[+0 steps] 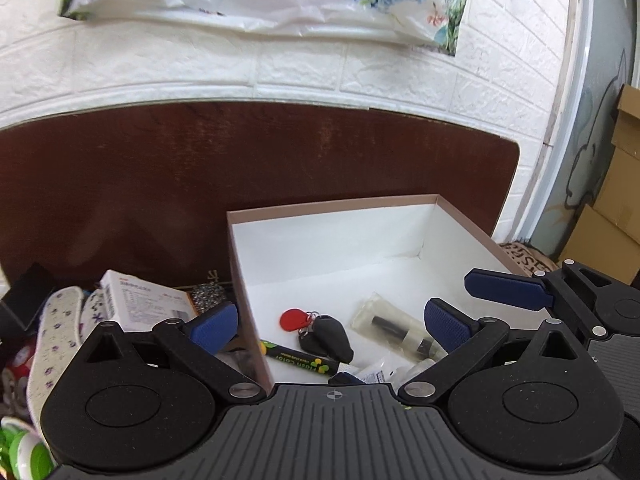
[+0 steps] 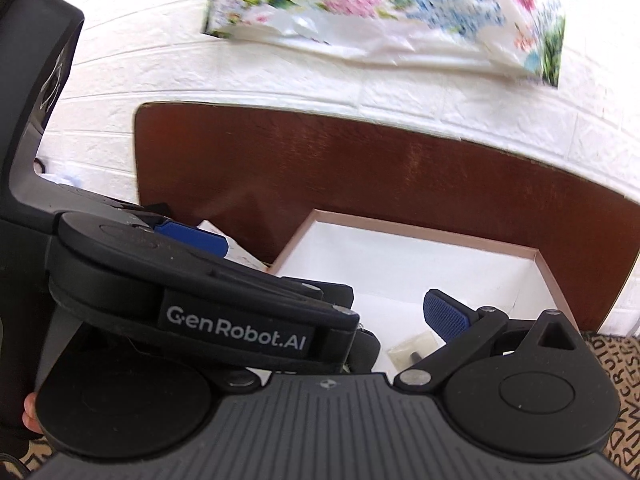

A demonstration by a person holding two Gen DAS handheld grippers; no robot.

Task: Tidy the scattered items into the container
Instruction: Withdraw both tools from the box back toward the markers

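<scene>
Cardboard box point(image 1: 332, 216) under both tools, left tool point(image 1: 332, 324) spread empty, right tool's spread hidden.

Tabletop point(image 1: 200, 168) dark reddish-brown; box point(image 1: 340, 240) pinkish-tan outside, white inside; key tag point(image 1: 292, 319) red; insoles point(image 1: 52, 340) cream with purple floral print; wall point(image 1: 280, 68) white brick.

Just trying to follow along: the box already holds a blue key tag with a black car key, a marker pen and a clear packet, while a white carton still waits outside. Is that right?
Nearly. The key tag is red, not blue, as the left wrist view shows. The rest stands: it lies in the box with the black car key, the marker pen and the clear packet, and the white carton still waits outside.
</scene>
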